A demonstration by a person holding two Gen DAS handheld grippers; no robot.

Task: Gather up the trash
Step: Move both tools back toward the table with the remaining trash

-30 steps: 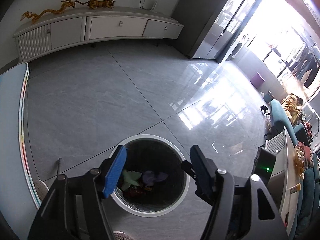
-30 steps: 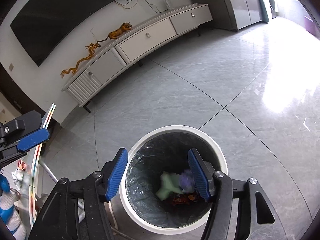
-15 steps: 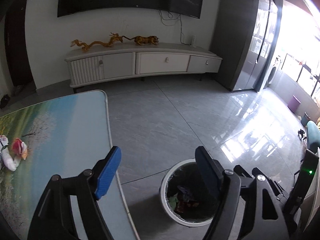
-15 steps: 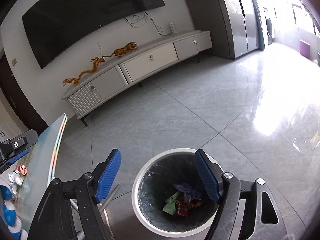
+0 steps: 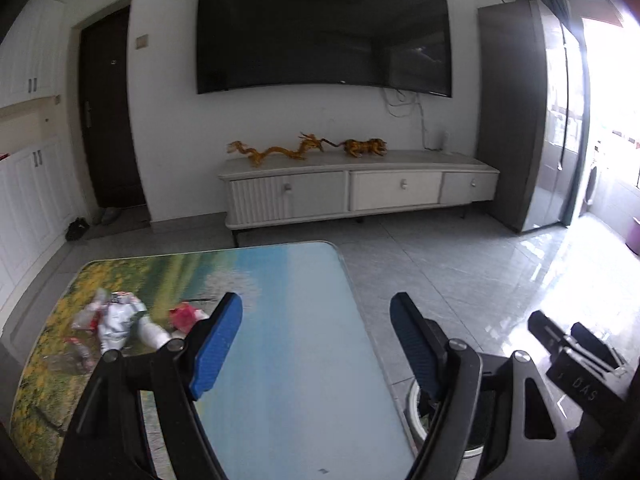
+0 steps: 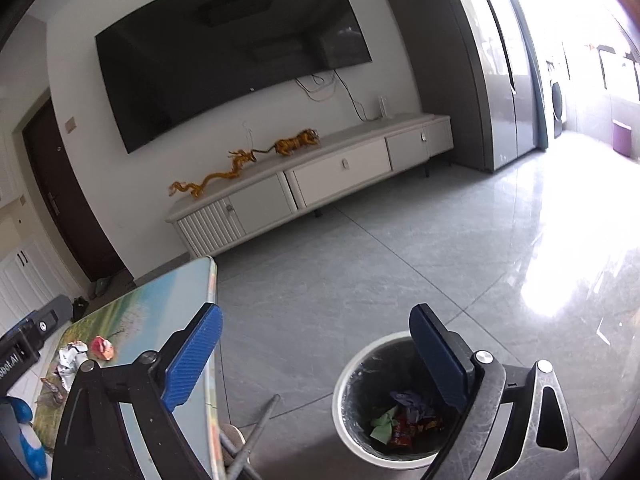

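Observation:
My left gripper (image 5: 316, 340) is open and empty above the table (image 5: 288, 360) with a landscape print. Crumpled wrappers lie on its left part: a white one (image 5: 118, 318) and a red one (image 5: 184, 316). The round white trash bin (image 6: 356, 400) stands on the floor right of the table and holds green, purple and red trash (image 6: 404, 416). My right gripper (image 6: 316, 356) is open and empty, above the floor between the table (image 6: 168, 312) and the bin. The wrappers also show in the right wrist view (image 6: 80, 356). The bin's rim (image 5: 412, 404) peeks out behind the left gripper's right finger.
A white TV cabinet (image 5: 356, 192) with gold dragon figures stands against the far wall under a large TV (image 5: 324, 32). A grey tall cabinet (image 5: 524, 120) is at right. Grey tiled floor (image 6: 400, 260) spreads between. A metal table leg (image 6: 256, 428) is by the bin.
Both grippers have lifted and tilted up away from the bin. The left one has swung left over the table, bringing the wrappers into view.

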